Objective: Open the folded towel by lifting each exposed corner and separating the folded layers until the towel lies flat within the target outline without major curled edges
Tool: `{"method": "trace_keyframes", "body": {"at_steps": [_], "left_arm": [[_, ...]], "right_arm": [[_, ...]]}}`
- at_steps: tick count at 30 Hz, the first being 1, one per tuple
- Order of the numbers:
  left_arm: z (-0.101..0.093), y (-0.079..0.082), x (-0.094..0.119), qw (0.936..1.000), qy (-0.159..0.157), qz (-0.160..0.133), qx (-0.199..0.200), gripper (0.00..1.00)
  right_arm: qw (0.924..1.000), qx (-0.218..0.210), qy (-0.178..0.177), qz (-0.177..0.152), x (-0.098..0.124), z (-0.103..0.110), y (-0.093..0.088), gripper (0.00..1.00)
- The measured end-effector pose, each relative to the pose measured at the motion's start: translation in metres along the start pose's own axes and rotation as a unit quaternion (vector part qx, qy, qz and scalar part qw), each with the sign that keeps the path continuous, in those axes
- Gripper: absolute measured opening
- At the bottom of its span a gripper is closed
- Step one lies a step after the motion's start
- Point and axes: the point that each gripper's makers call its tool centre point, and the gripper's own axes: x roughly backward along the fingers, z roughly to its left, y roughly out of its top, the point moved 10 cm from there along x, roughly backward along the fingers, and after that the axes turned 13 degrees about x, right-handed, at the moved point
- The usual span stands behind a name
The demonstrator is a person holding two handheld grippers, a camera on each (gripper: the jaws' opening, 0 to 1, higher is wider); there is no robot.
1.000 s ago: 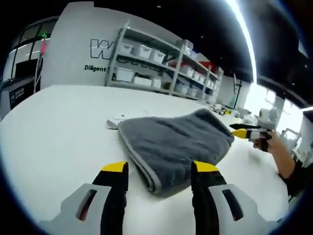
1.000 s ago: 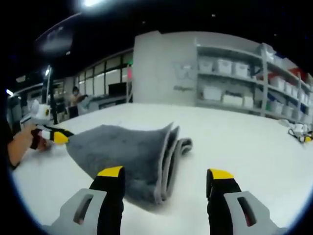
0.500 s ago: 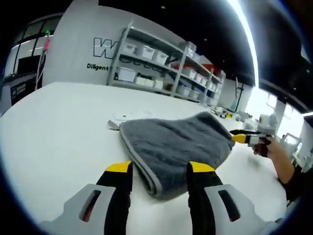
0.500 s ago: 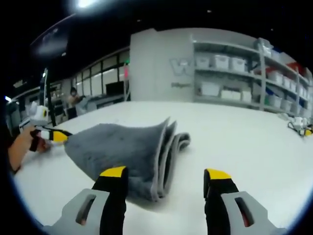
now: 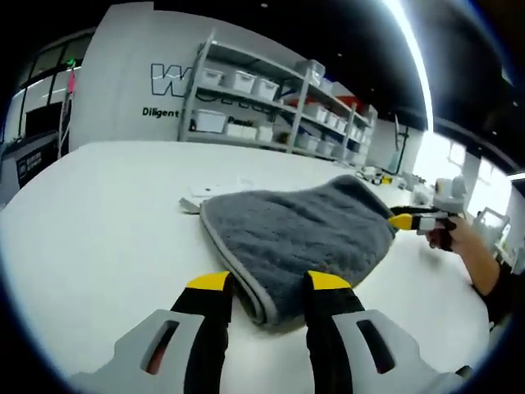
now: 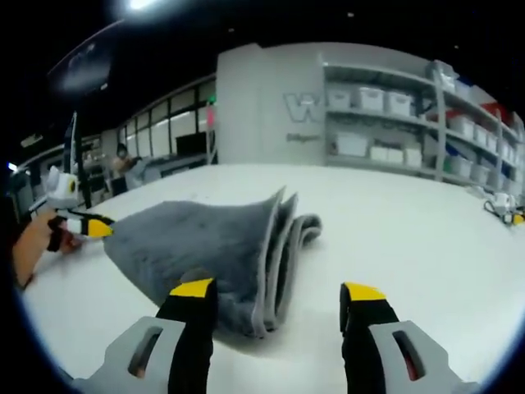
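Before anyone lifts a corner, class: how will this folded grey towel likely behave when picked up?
The towel will probably be floppy: its stacked layers already sag and curve at the open end. It looks thick and plush, so the layers may cling together rather than separating cleanly. It seems unlikely to slide off the fingers, given its fuzzy pile.

bare table [image 5: 98, 222] around towel [image 5: 303, 234]

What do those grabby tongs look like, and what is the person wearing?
Each pair of tongs has two black fingers with yellow tips, rising from pale grey bodies with slot-shaped holes. See the left tongs and the right tongs. The other hand's tongs end in a yellow-and-black point. The person's sleeve looks dark.
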Motion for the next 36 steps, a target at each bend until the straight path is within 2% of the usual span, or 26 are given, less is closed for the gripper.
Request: {"method": "trace_keyframes", "body": {"at_steps": [4,11,15,19,21,26,30,32,36], "left_arm": [[0.002,0.000,-0.001,1.0000,0.001,0.007,0.004,0.32],[0.002,0.000,-0.001,0.9999,0.001,0.008,0.007,0.29],[0.003,-0.001,-0.002,0.9999,0.001,0.010,0.006,0.28],[0.002,-0.001,-0.002,1.0000,-0.004,0.006,0.003,0.19],[0.002,-0.001,-0.002,1.0000,-0.007,0.003,0.000,0.18],[0.003,0.002,0.001,0.9995,-0.026,-0.014,0.010,0.07],[0.001,0.002,0.001,0.9994,-0.032,-0.016,0.004,0.05],[0.002,0.001,0.002,0.9996,-0.021,-0.015,-0.009,0.05],[0.002,0.001,0.002,0.9995,-0.019,-0.021,-0.012,0.05]], "right_arm": [[0.9999,-0.016,0.000,-0.006,0.001,-0.001,0.001,0.49],[0.9998,-0.018,0.000,-0.004,0.001,0.000,-0.001,0.37],[0.9996,-0.017,0.020,0.008,-0.001,0.006,-0.003,0.23],[0.9996,-0.012,0.024,0.007,0.000,0.009,-0.003,0.16],[0.9995,-0.014,0.029,0.006,0.000,0.010,-0.002,0.12],[0.9993,-0.016,0.033,0.006,0.001,0.012,-0.002,0.09],[0.9992,-0.015,0.035,0.005,0.001,0.012,-0.002,0.07],[0.9992,-0.014,0.036,0.006,0.000,0.012,-0.002,0.06],[0.9993,-0.006,0.035,0.007,0.000,0.014,-0.002,0.05]]}}
